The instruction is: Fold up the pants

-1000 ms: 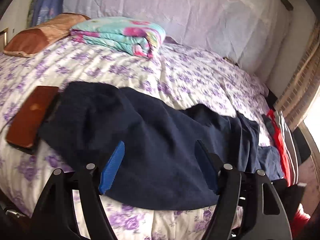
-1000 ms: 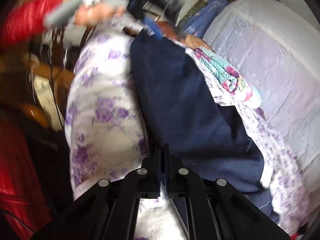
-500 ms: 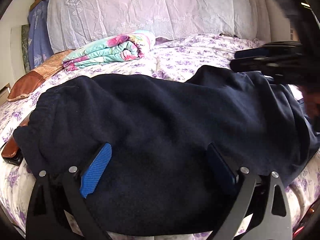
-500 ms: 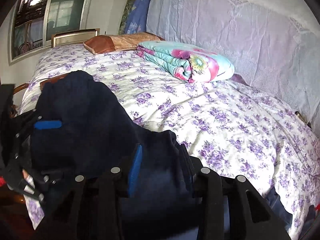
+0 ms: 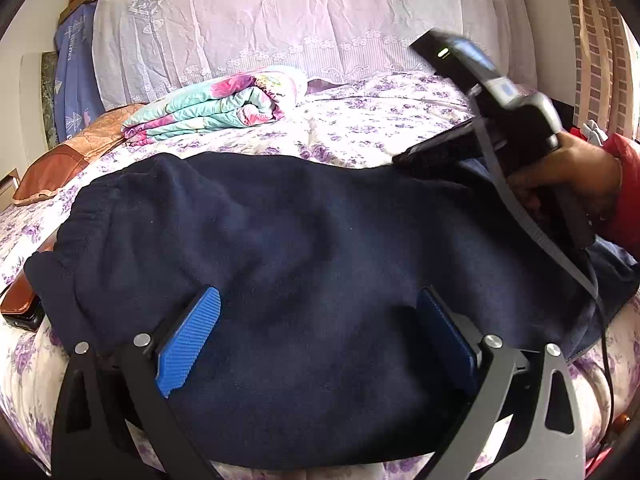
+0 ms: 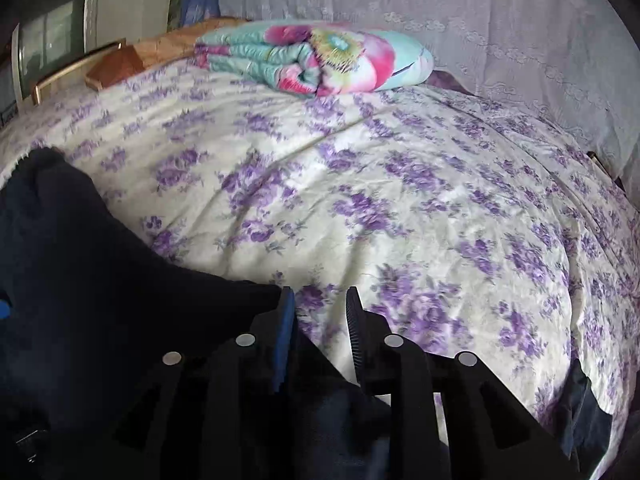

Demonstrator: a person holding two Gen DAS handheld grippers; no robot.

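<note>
Dark navy pants [image 5: 304, 240], soft and fleecy, spread in a broad folded heap along the near edge of a bed [image 6: 400, 200] covered in a cream sheet with purple flowers; elastic waistband bunched at the heap's left end. Directly over the near part of the pants, left gripper [image 5: 316, 336], jaws opening and spread wide, blue ribbed pads [image 5: 190, 344] hovering over the fabric with cloth below the gap but nothing pinched. At the right end of the pants, right gripper [image 6: 320, 336], held by a hand [image 5: 576, 176] in a red sleeve [image 5: 626, 192], tilted down toward the sheet; jaws closing, a narrow gap between them, dark cloth bunched deep near their base, flowered sheet visible between the tips, pads not seen pressing on it. Just left of the pants, a brown wallet-like case [image 5: 20, 304], partly under the fabric. Well beyond the pants, toward the far side of the bed, a folded quilt [image 5: 216, 104] in turquoise and pink, beside a brown pillow [image 5: 60, 160]. Behind those, a pale lace curtain [image 5: 300, 20].
</note>
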